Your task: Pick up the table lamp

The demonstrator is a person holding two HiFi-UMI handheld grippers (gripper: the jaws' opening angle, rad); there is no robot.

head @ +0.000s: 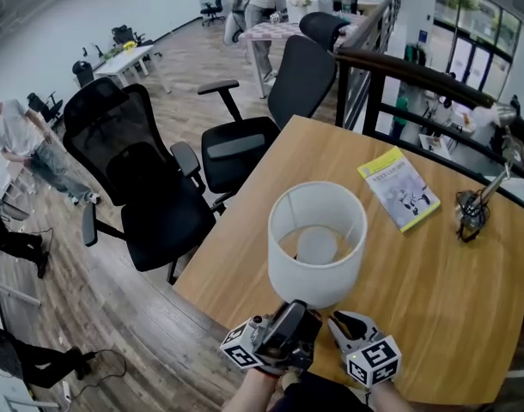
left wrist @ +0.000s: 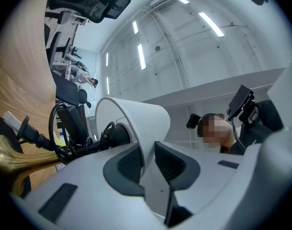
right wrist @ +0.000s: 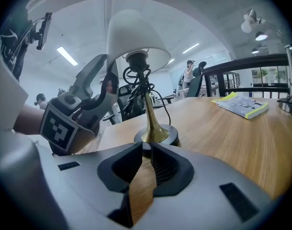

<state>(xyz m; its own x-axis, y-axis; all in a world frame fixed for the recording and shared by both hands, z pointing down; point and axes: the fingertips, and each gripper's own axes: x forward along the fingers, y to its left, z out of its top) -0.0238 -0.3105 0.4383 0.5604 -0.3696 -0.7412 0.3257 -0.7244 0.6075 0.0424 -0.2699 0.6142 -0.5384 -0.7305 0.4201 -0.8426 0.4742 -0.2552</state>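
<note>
The table lamp has a white drum shade [head: 318,243] and stands near the front edge of the wooden table [head: 434,307]. In the right gripper view its brass stem [right wrist: 150,116] rises from a dark round base [right wrist: 160,135], with a black cord coiled under the shade [right wrist: 136,32]. My left gripper [head: 294,318] points upward at the shade's near lower rim. Its jaws are shut on the shade's wall [left wrist: 136,123], which runs between the pads [left wrist: 171,163]. My right gripper [head: 350,326] sits just right of it, low over the table, shut and empty [right wrist: 147,147], aimed at the base.
A yellow and white book [head: 399,187] lies at the table's far right. A clamped desk lamp [head: 475,209] stands by the right edge. Two black office chairs [head: 146,187] [head: 275,110] stand to the left, a dark railing [head: 417,71] behind. A person [head: 21,144] is at far left.
</note>
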